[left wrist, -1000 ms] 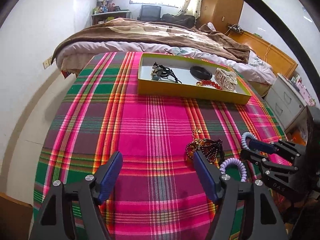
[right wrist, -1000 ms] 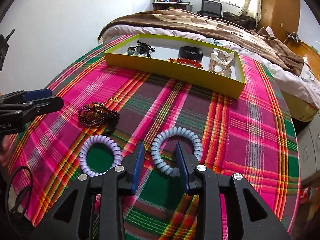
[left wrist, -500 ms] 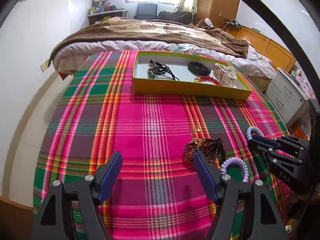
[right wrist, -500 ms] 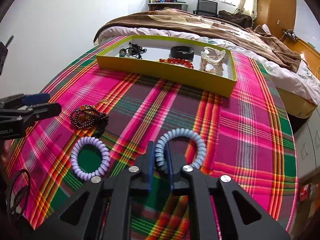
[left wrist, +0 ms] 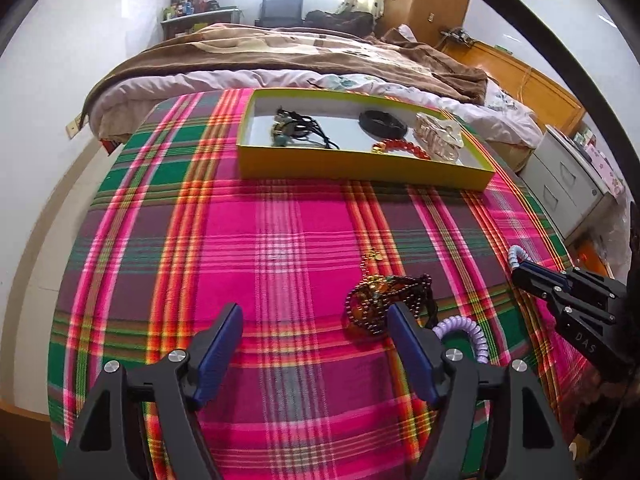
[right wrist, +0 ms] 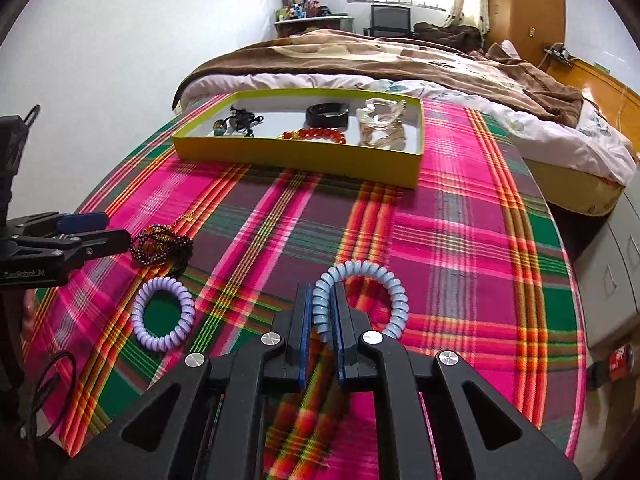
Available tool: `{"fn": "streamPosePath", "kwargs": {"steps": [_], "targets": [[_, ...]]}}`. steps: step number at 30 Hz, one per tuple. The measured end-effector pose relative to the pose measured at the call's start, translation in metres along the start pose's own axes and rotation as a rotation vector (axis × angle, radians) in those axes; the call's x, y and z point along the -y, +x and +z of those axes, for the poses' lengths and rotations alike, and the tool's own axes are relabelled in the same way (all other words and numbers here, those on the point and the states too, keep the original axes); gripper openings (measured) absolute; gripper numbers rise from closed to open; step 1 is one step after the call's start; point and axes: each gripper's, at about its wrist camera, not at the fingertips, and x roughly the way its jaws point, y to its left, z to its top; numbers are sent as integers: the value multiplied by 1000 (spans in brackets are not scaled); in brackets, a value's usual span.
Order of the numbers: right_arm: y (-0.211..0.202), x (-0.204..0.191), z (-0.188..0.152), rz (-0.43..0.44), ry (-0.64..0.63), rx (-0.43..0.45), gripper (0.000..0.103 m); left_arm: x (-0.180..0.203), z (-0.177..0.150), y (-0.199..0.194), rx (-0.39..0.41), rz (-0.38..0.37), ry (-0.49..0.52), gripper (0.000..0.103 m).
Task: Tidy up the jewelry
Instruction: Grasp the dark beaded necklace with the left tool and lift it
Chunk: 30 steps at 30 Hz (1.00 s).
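My right gripper [right wrist: 323, 300] is shut on the near-left side of a pale blue spiral hair tie [right wrist: 390, 286], lifted a little off the plaid cloth. In the left wrist view that gripper [left wrist: 520, 270] shows at the right with a bit of the blue tie [left wrist: 516, 254] sticking out. A lilac spiral hair tie [right wrist: 163, 314] lies to its left, and a dark beaded bracelet pile [right wrist: 162, 242] beyond that. My left gripper [left wrist: 314, 330] hangs open over the cloth, just left of the bead pile [left wrist: 380, 304]; the lilac tie [left wrist: 466, 330] lies behind its right finger.
A yellow-rimmed tray [left wrist: 360, 170] at the table's far side holds black cords, a black band, a red bead bracelet [right wrist: 314, 134] and a clear hair claw [right wrist: 380, 120]. A bed [right wrist: 400, 64] lies behind the table, and grey drawers [left wrist: 572, 184] stand to the right.
My right gripper closed on the blue spiral tie and raised it slightly. The left gripper stayed open and kept roughly in place.
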Motion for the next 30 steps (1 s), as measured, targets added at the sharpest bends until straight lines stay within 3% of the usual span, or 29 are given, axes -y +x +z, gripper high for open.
{"fn": "streamPosePath", "kwargs": {"steps": [4, 8, 20, 25, 27, 30], "targets": [[-6, 3, -5, 8, 15, 6, 10, 11, 4, 6, -12, -9, 33, 75], [-11, 4, -8, 15, 24, 17, 10, 28, 10, 10, -16, 0, 130, 75], [-13, 9, -9, 26, 48, 22, 10, 63, 18, 35, -68, 72, 327, 75], [-12, 10, -9, 32, 51, 23, 10, 75, 20, 37, -66, 62, 375, 55], [-13, 10, -9, 33, 53, 23, 10, 80, 19, 36, -68, 51, 398, 39], [-12, 11, -9, 33, 56, 23, 10, 87, 17, 36, -70, 37, 419, 23]]}}
